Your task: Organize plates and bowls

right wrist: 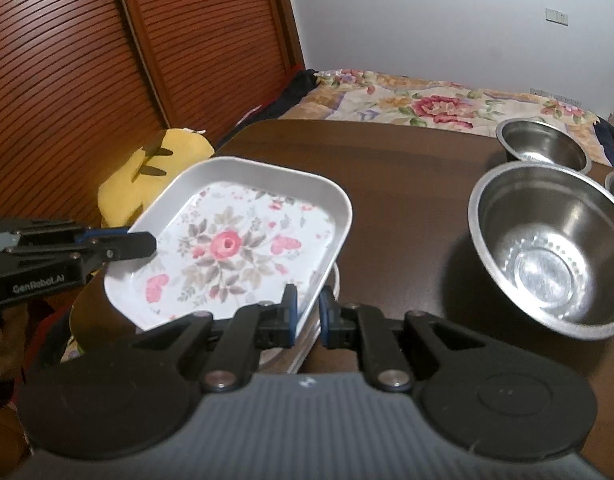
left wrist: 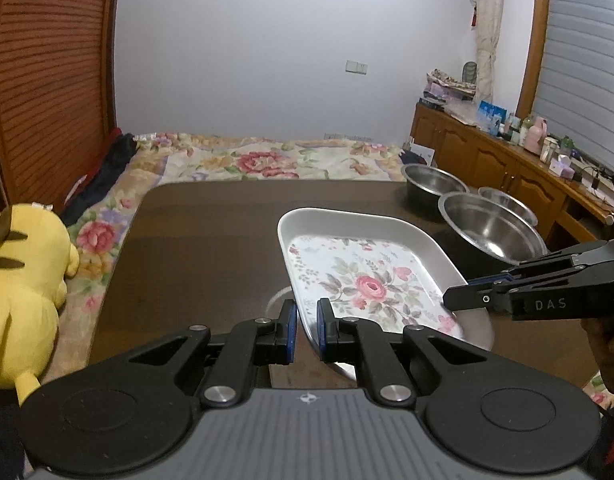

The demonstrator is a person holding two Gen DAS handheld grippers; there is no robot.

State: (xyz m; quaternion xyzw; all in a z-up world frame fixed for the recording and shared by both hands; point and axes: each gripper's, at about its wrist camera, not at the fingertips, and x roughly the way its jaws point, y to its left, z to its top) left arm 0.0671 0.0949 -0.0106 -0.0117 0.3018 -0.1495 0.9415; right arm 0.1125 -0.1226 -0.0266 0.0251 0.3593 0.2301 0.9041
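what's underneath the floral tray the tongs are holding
Under the floral tray, a round pale plate rim shows, lying on the dark table. More stacked rims peek out near the right tongs. The tray hides their centres and number.

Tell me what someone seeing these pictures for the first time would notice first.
Most striking is the floral tray, tilted above the dark table with the left gripper and the right gripper each straddling an edge of it. Next come the shiny steel bowls on the table's right side. A yellow plush toy lies on the flowered bed to the left.
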